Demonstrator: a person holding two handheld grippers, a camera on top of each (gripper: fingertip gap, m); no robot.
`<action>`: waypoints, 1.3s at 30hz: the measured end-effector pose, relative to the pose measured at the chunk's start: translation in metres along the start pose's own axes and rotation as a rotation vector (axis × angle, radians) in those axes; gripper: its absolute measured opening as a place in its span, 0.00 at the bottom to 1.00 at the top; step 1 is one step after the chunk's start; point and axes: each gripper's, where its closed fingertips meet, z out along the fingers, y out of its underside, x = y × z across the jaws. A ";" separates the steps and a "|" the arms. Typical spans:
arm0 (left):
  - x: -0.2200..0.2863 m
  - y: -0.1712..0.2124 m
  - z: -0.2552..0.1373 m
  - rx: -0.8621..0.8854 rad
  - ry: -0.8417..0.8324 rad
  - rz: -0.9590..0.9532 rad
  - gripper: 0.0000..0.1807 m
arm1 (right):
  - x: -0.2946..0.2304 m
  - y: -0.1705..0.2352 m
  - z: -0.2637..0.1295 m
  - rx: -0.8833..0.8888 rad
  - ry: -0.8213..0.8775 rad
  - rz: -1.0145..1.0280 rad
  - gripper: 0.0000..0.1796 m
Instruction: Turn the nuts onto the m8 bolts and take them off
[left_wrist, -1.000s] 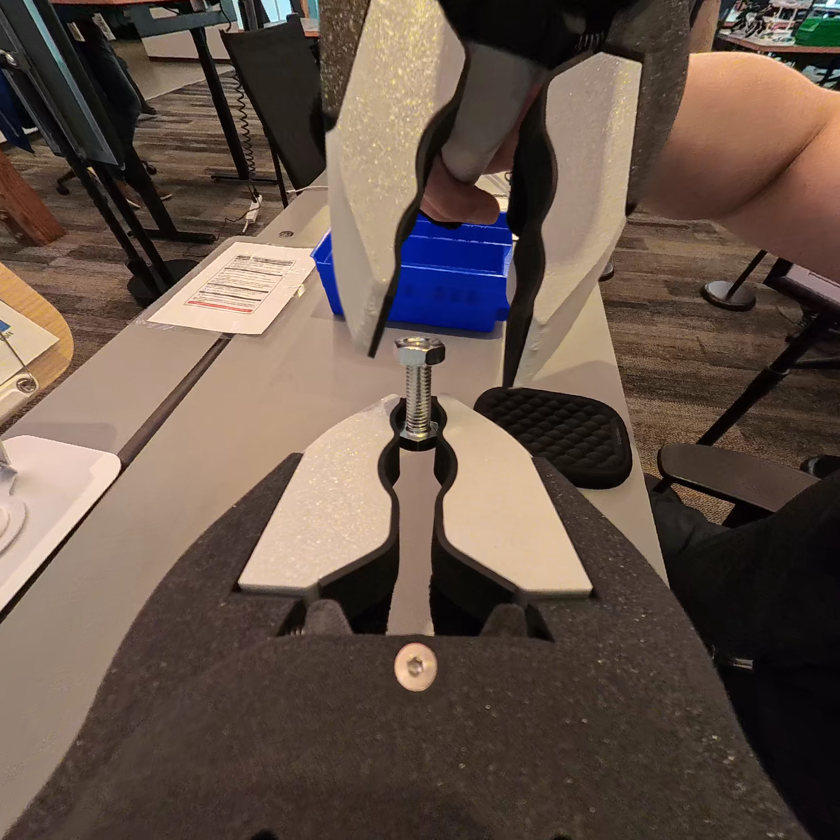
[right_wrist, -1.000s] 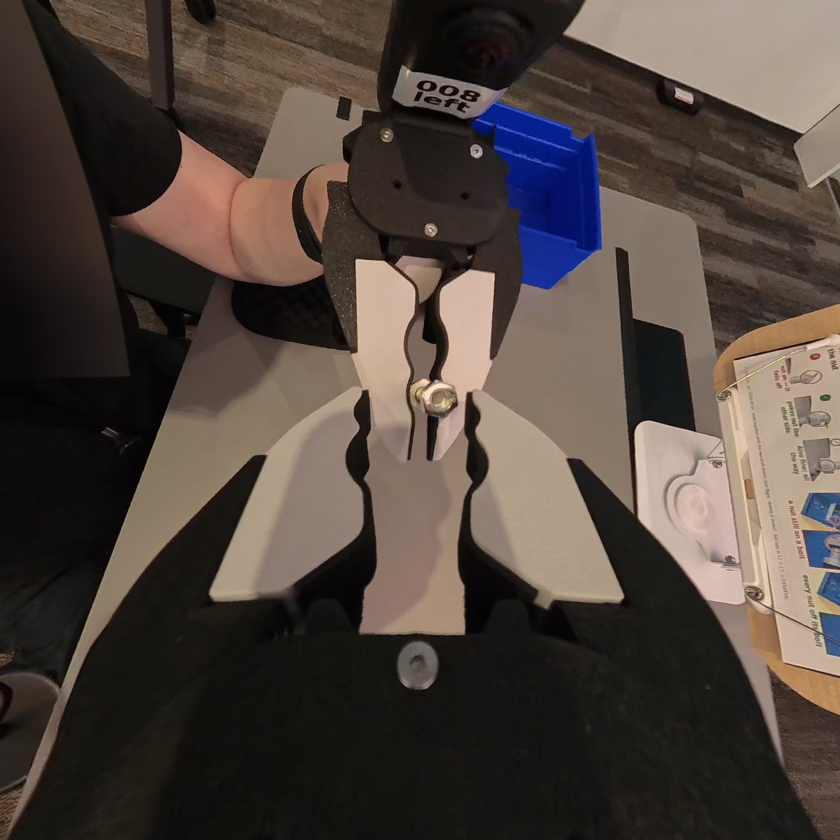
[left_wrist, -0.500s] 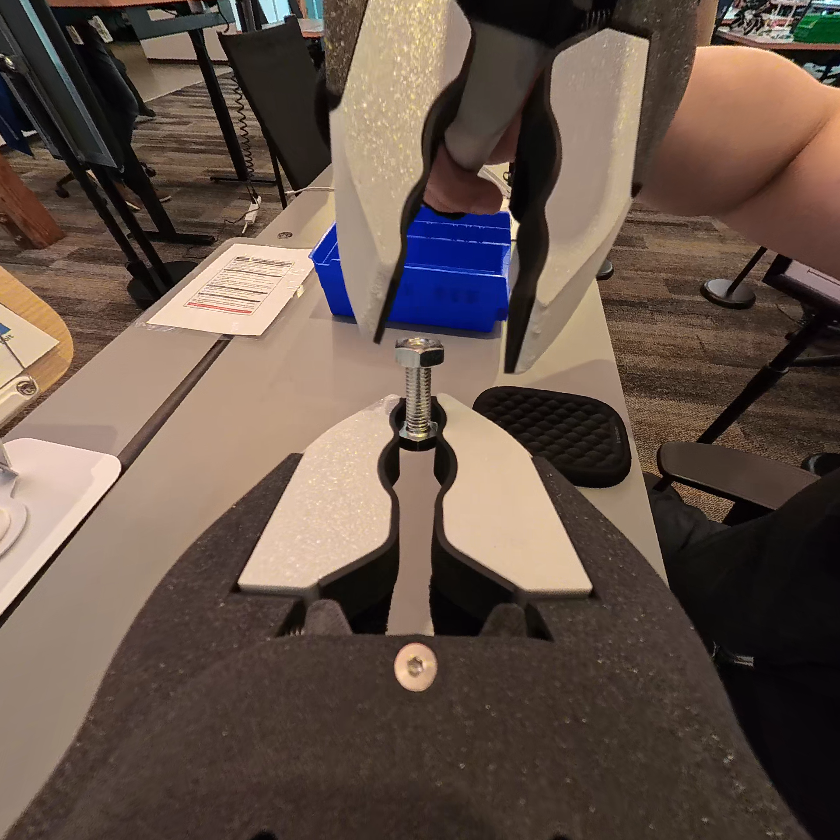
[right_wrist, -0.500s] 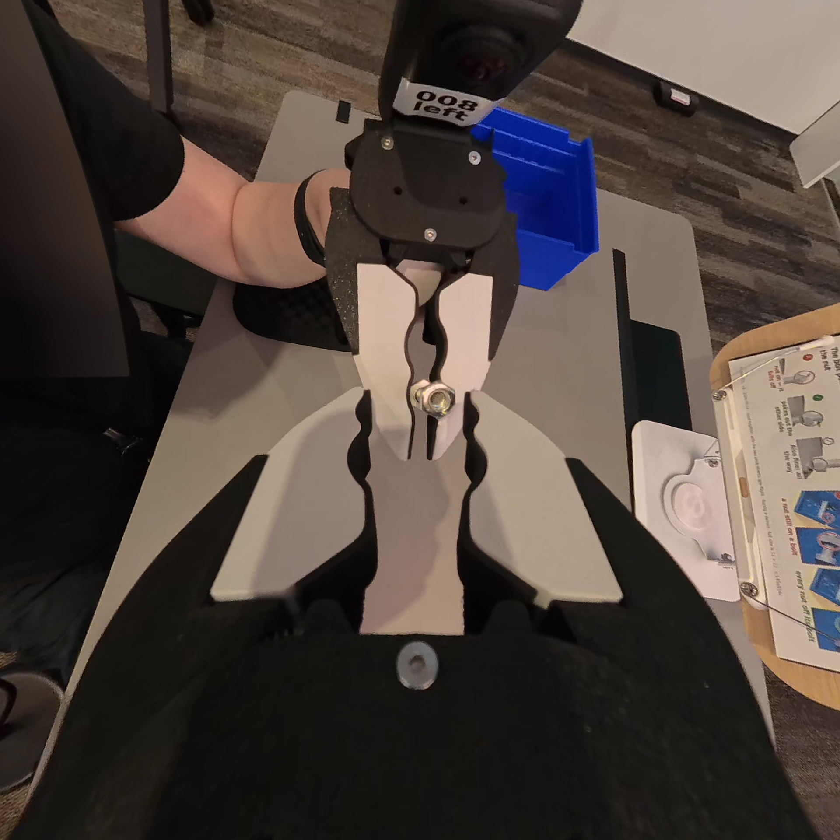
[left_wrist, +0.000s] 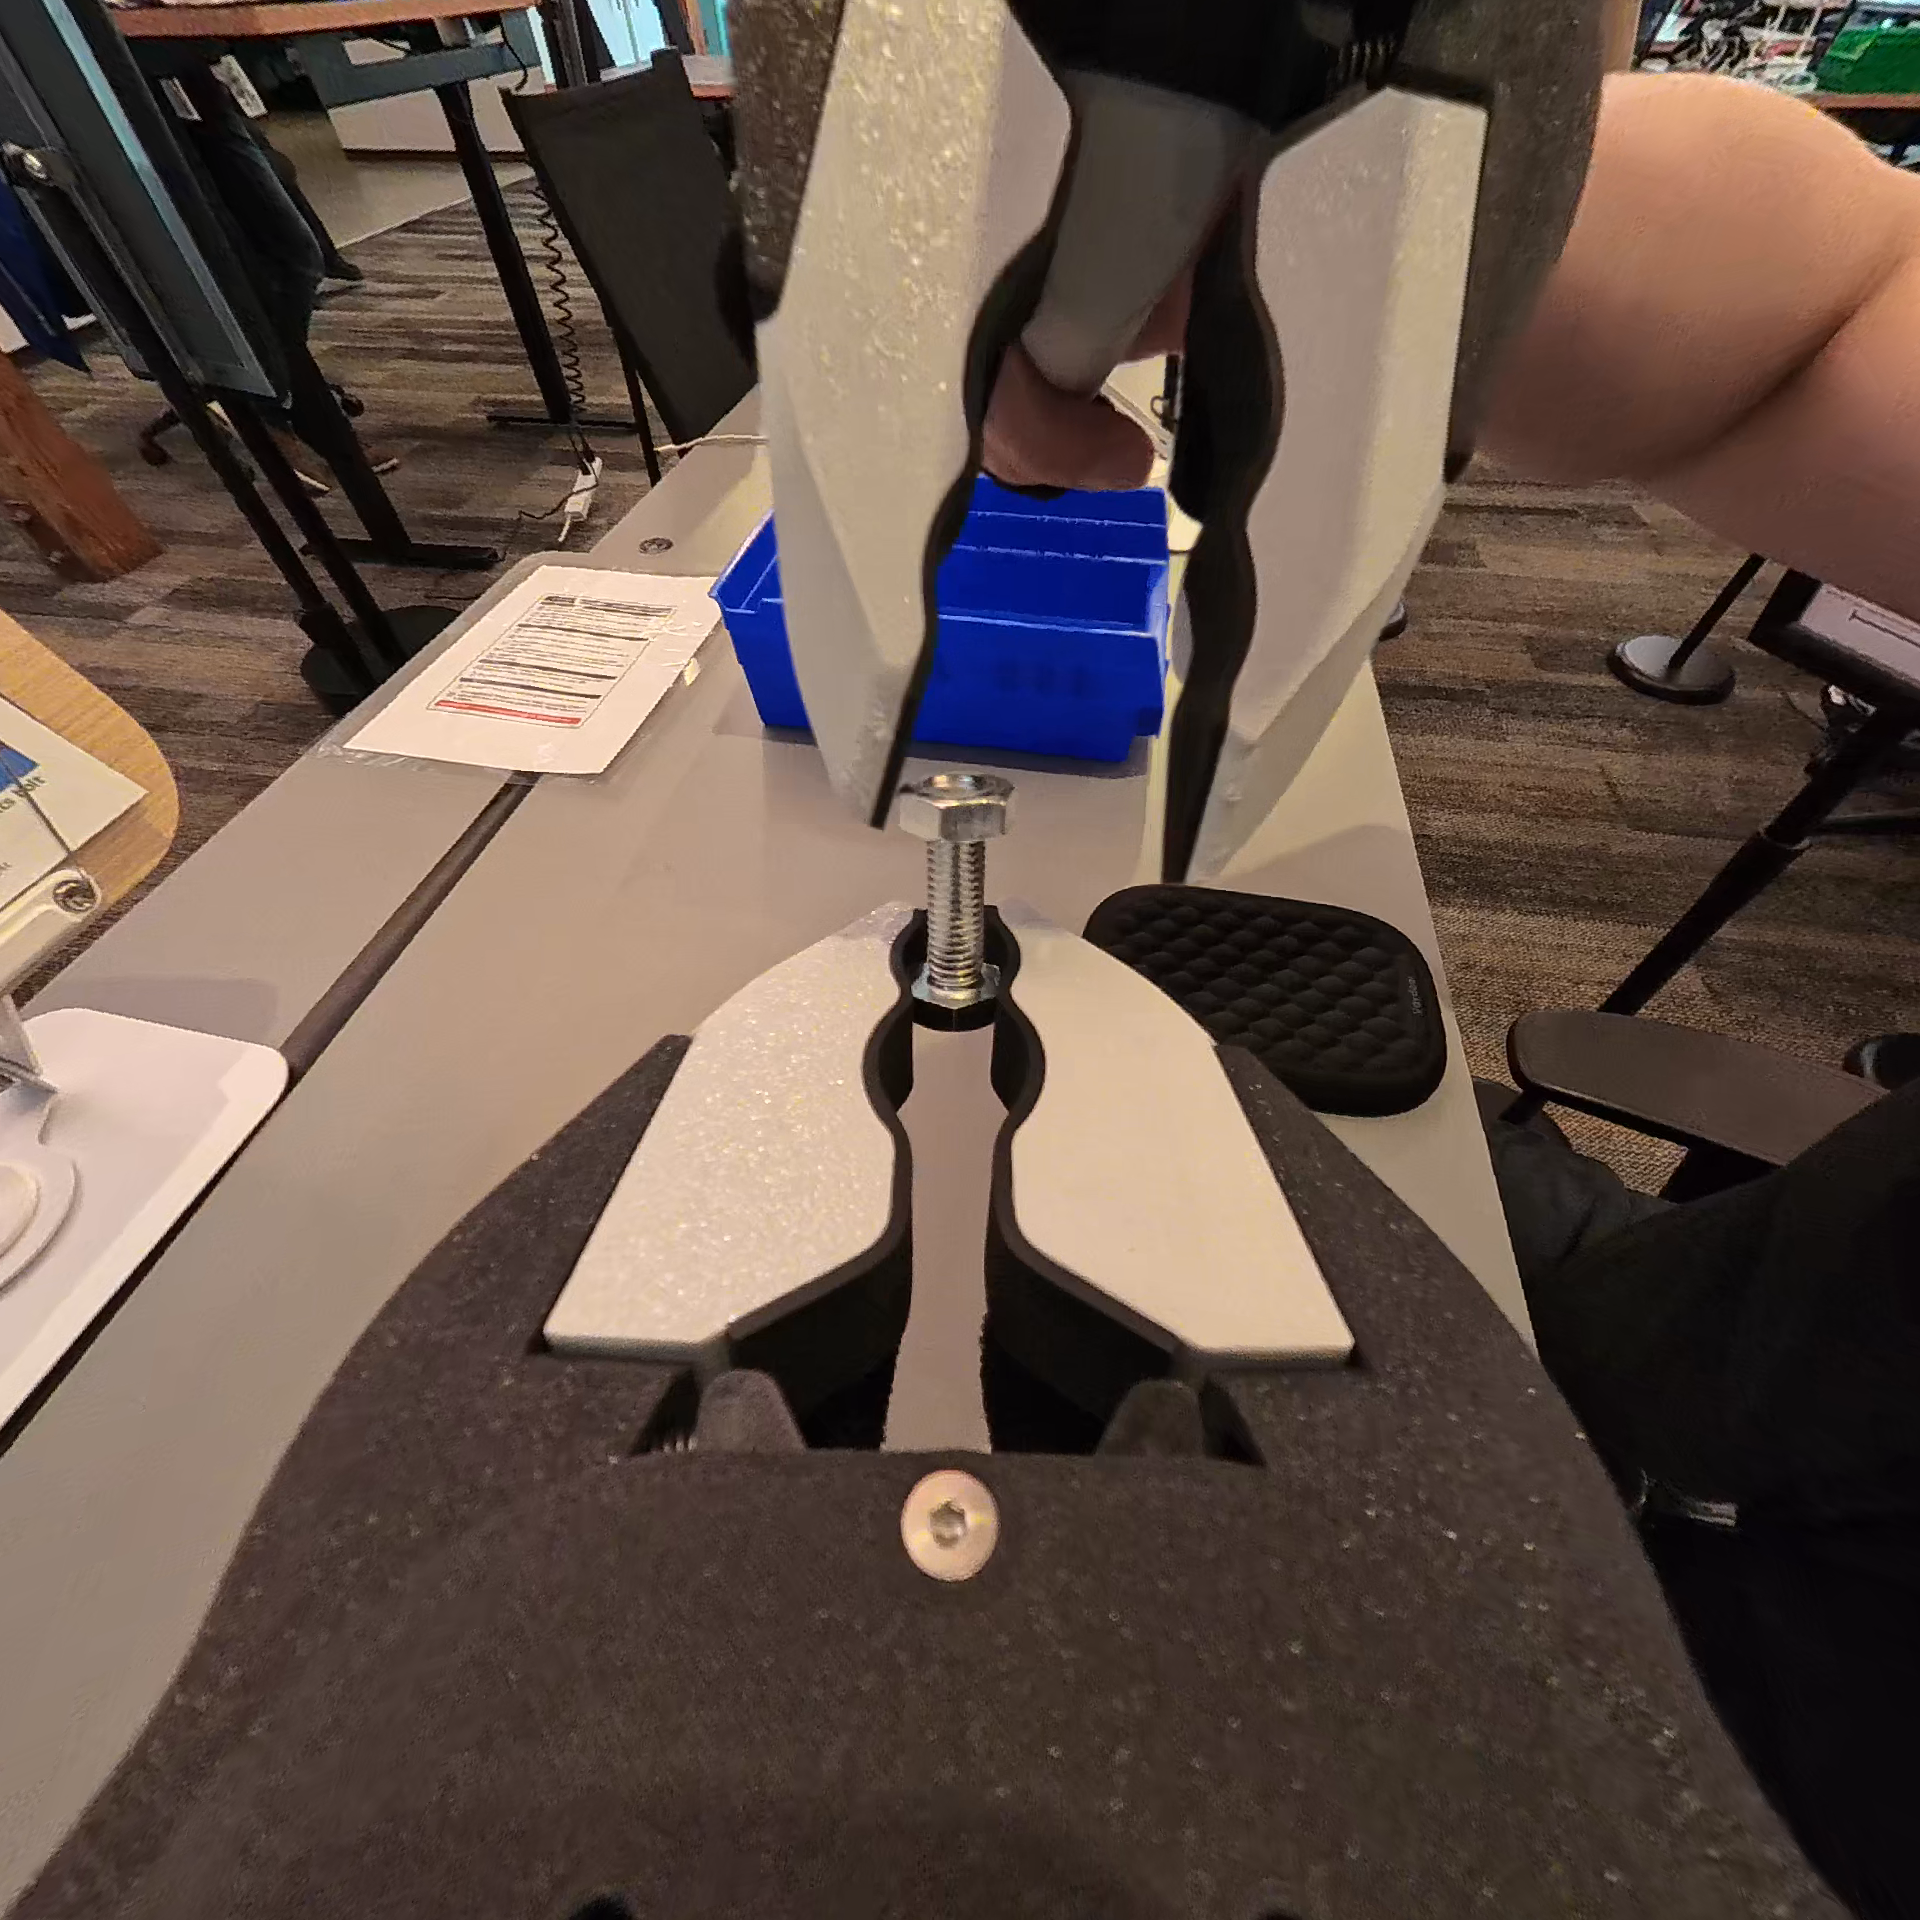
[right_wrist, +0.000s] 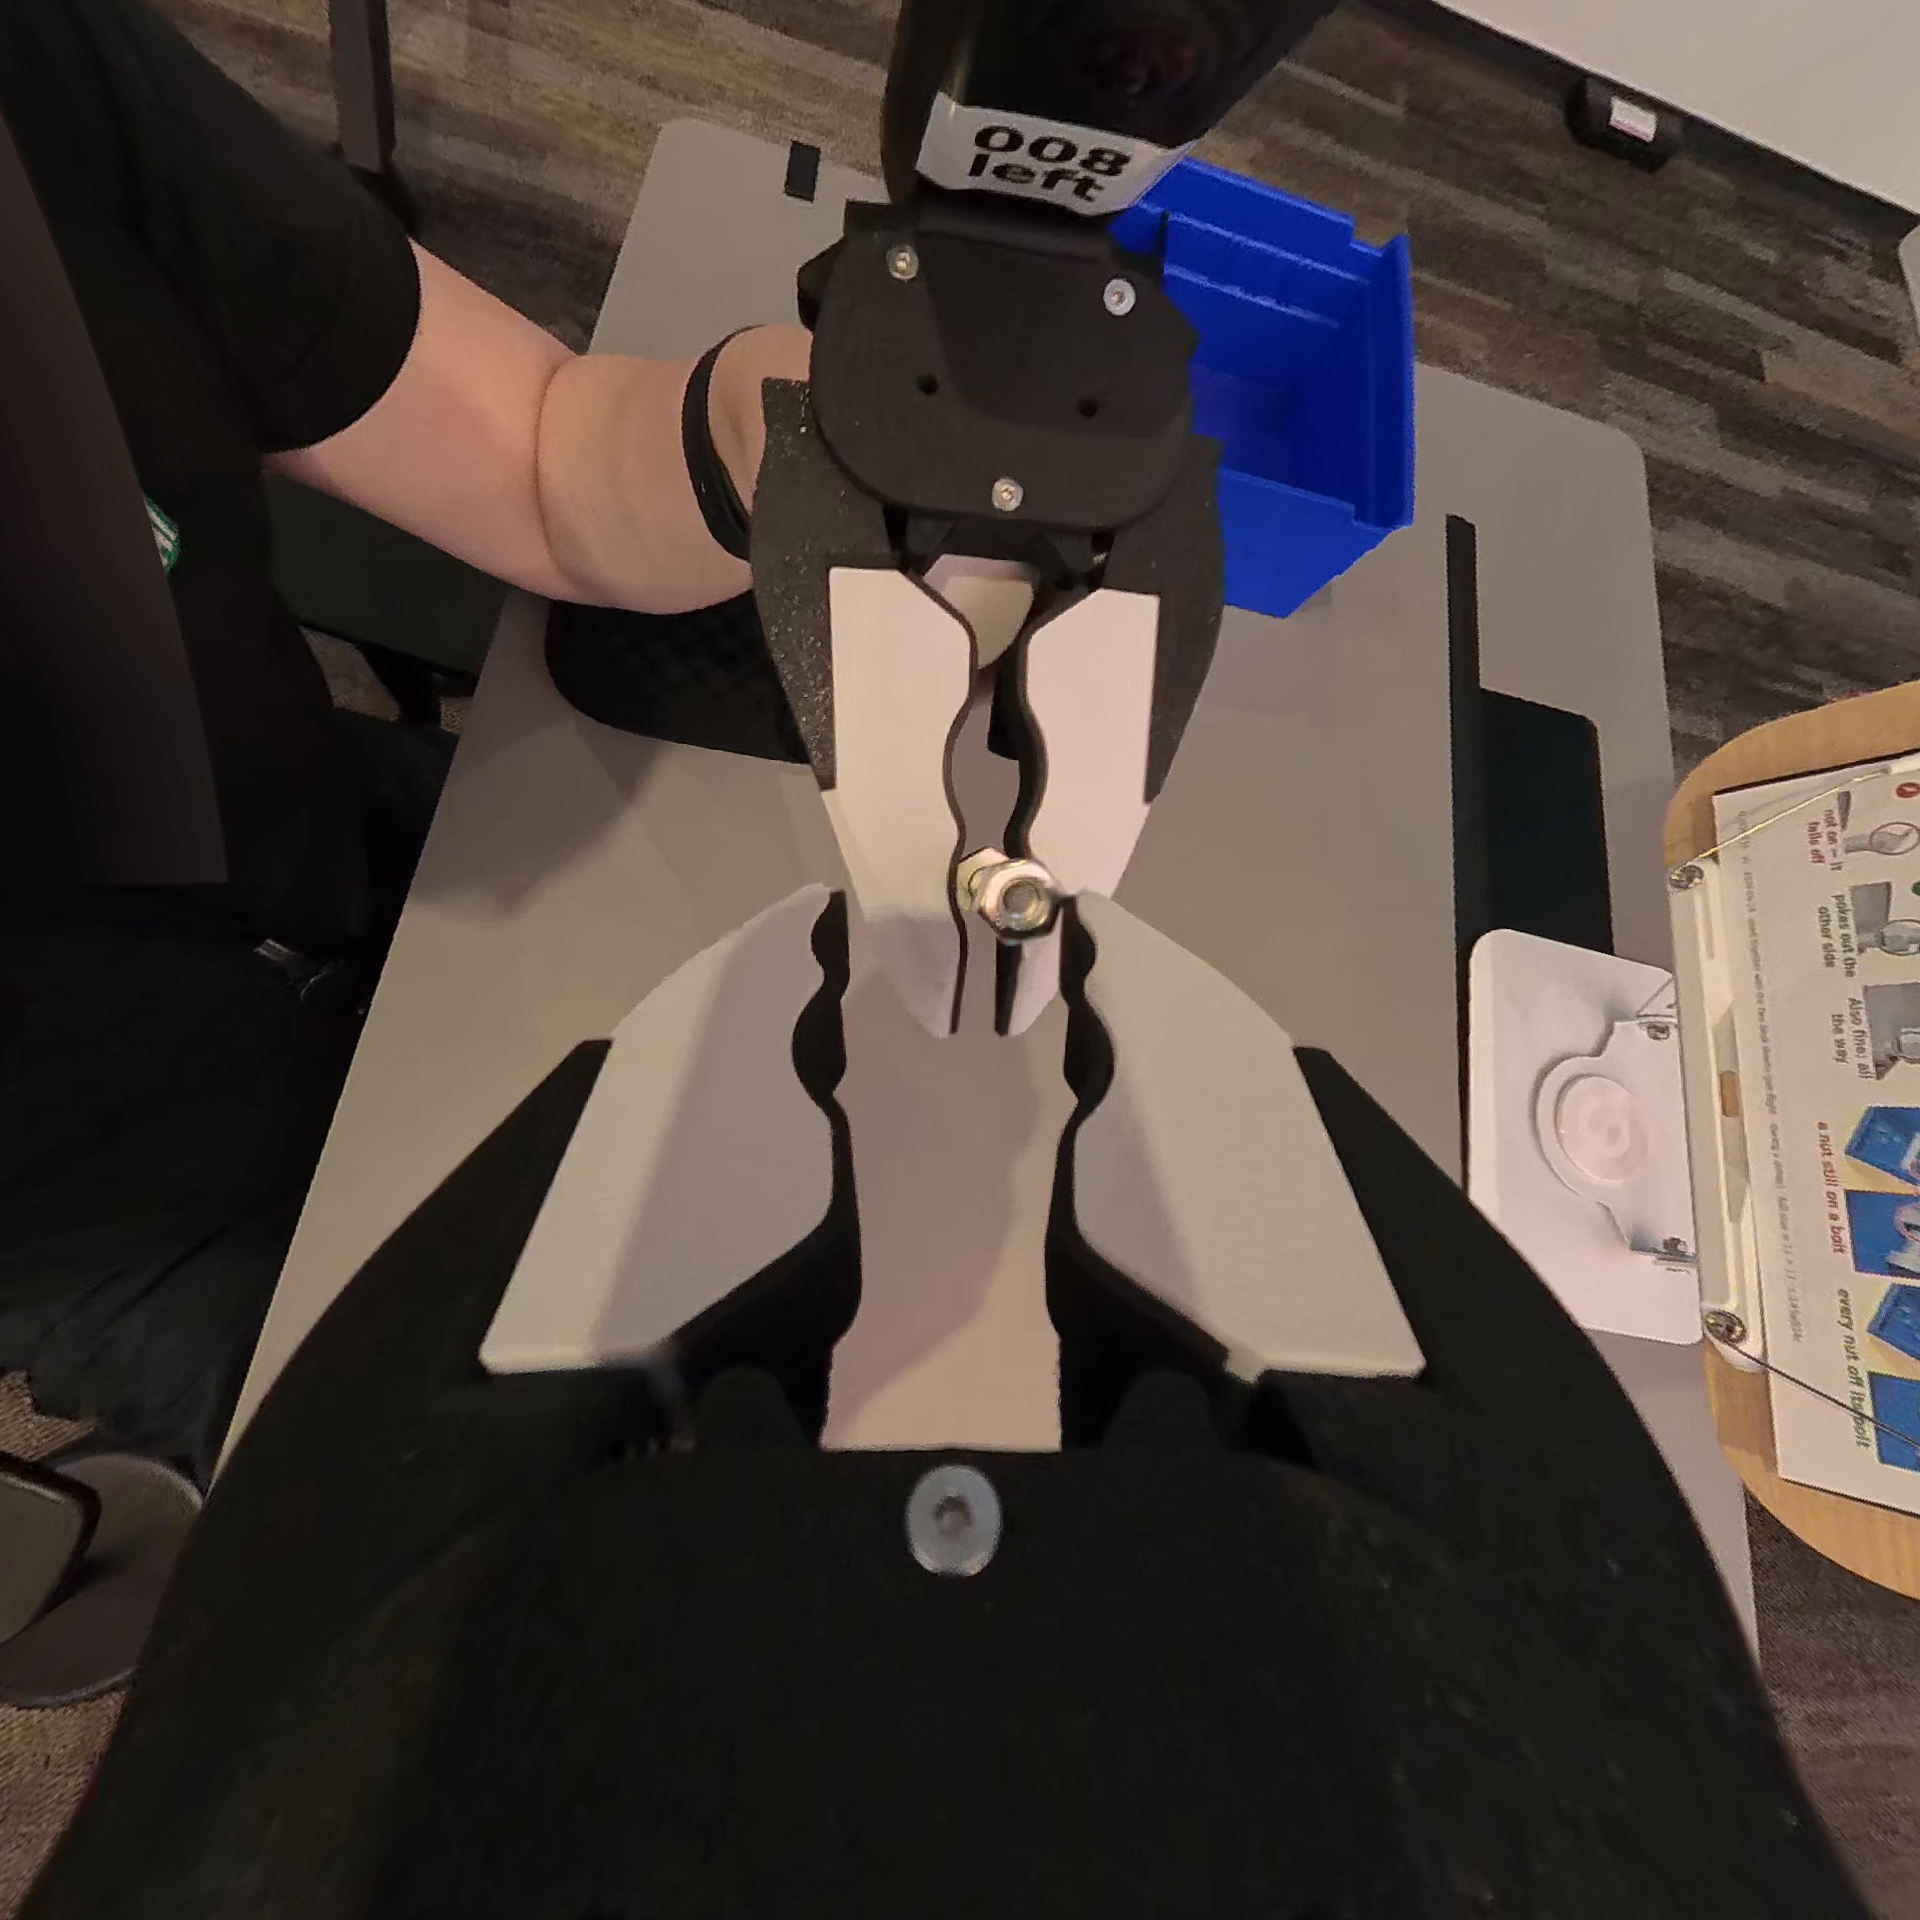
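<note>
Currently the left gripper (left_wrist: 954, 961) is clamping the bolt (left_wrist: 954, 914) upright by its head, a nut (left_wrist: 954, 810) sitting at the top of the thread. The right gripper (left_wrist: 1029, 831), jaws apart, is hovering around that nut without touching, so by my reading the turning is only beginning or nearly ending; I cannot tell which.

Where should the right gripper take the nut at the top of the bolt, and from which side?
Grip the nut on two opposite flats, coming from above. The bolt stands upright, its lower end clamped in the left gripper, so the nut is free at the top. The right gripper hangs there with open jaws.
</note>
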 end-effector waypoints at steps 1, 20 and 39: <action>-0.001 0.000 -0.001 0.001 0.000 -0.002 0.05 | 0.000 0.002 0.000 -0.009 0.005 -0.003 0.22; -0.002 -0.001 -0.001 0.009 0.004 -0.006 0.05 | 0.000 0.000 -0.010 0.003 0.018 0.038 0.19; -0.003 0.001 -0.001 0.001 -0.003 -0.008 0.05 | -0.002 0.005 0.000 -0.115 -0.047 0.042 0.23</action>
